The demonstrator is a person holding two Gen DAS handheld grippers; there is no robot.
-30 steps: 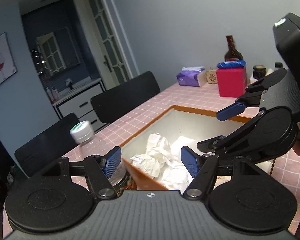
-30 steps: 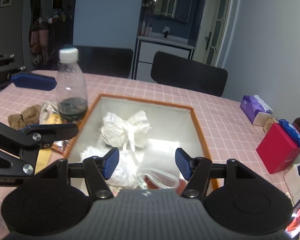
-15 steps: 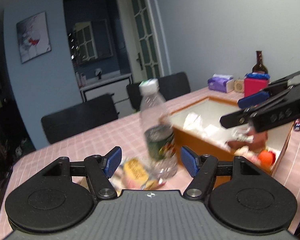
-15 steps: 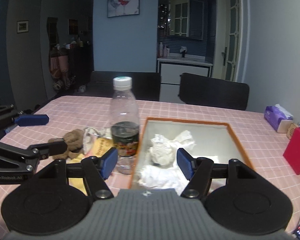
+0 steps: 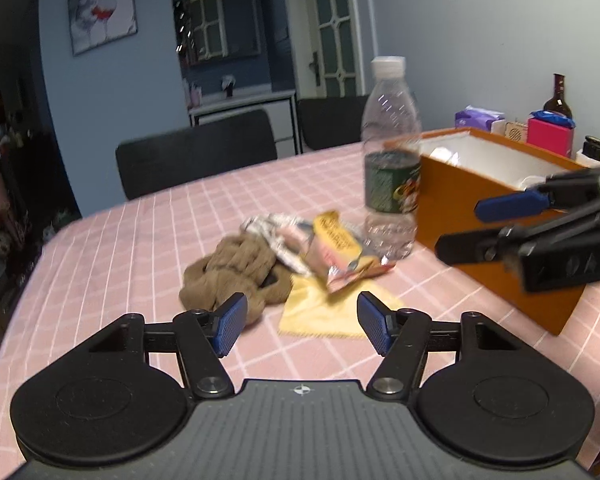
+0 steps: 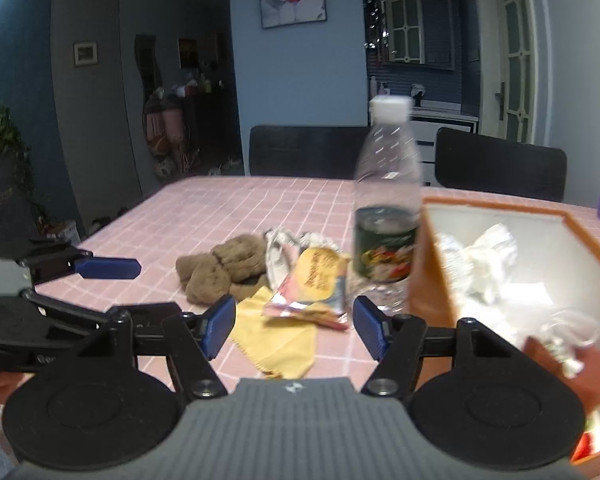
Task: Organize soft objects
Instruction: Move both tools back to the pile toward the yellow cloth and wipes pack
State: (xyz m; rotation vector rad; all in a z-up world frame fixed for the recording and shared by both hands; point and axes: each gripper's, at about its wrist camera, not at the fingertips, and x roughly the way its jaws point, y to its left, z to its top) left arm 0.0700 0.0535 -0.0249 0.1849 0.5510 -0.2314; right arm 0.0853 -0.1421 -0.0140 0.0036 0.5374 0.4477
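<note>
Both tools empty over the pink checked desk (image 5: 148,216); soft items lie loose beside the box.

Left tool (image 5: 298,328): jaws apart, nothing between the pads, having just narrowed a little. Right tool (image 6: 294,326): jaws apart, empty. A brown knitted cloth (image 5: 236,272) lies at 11 o'clock from the left tool, touching a yellow cloth (image 5: 324,308) at 12 o'clock. A crumpled snack wrapper (image 5: 336,252) rests partly on the yellow cloth. A clear bottle (image 5: 390,160) stands upright at 1 o'clock, just beside the orange box (image 5: 460,216). In the right wrist view the box holds crumpled white paper (image 6: 484,256). Items along the box's near edge are too blurred to identify.
</note>
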